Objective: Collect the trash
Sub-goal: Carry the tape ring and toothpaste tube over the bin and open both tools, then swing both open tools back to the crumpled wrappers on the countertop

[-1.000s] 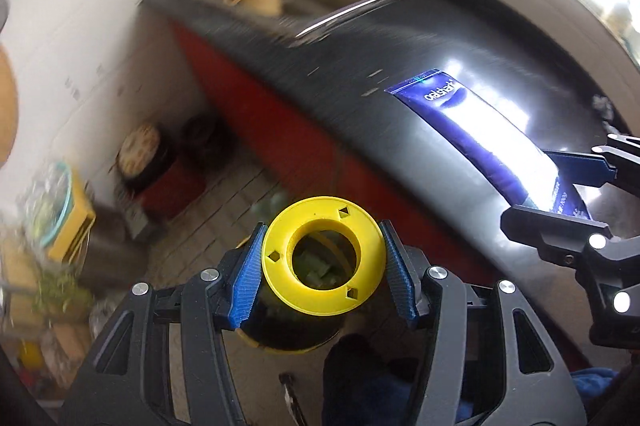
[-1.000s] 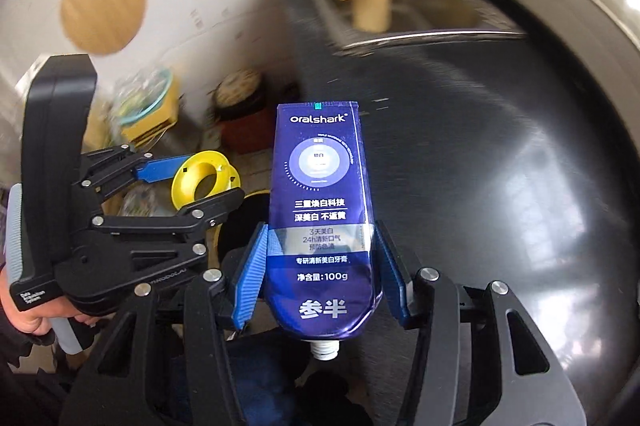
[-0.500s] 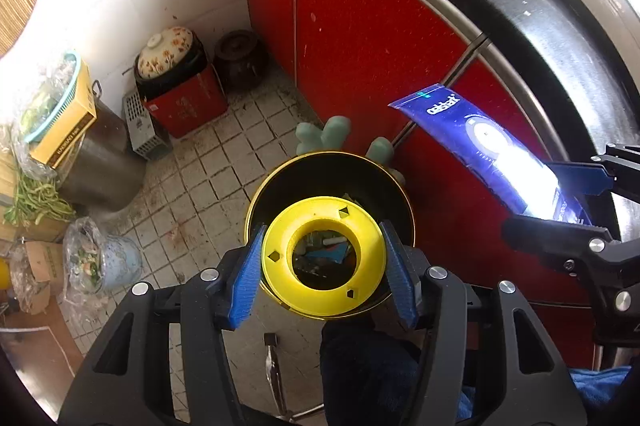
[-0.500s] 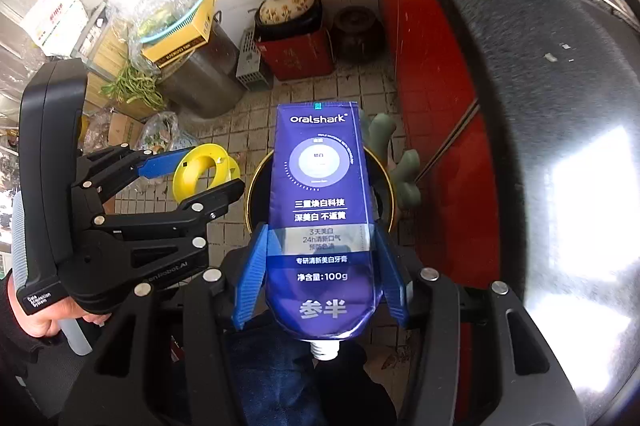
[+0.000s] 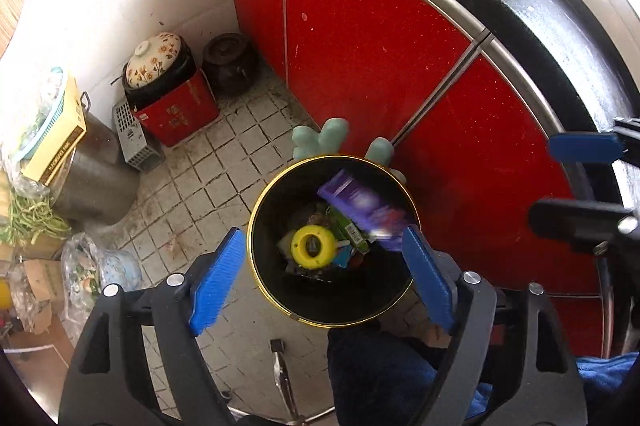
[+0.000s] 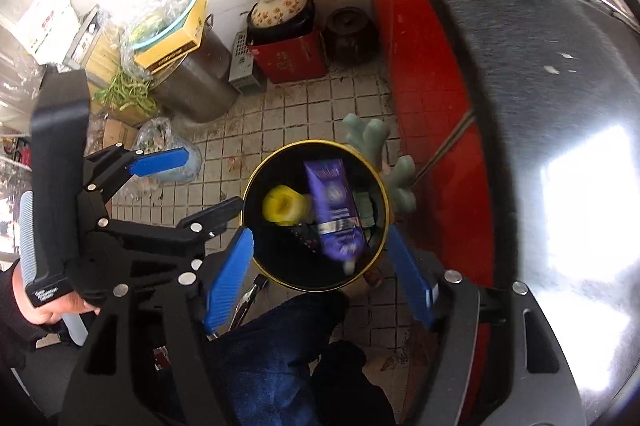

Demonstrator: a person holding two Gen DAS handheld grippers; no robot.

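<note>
Above a black, gold-rimmed bin [image 5: 276, 290] on the tiled floor, a purple toothpaste tube [image 6: 334, 209] tumbles in (blurred) beside a yellow spool [image 5: 313, 246] already lying among the rubbish. Left gripper [image 5: 326, 276] and right gripper [image 6: 320, 274] hang over it, fingers [image 5: 214, 282] opening, nothing between them; whether more trash remains is unseen.
</note>
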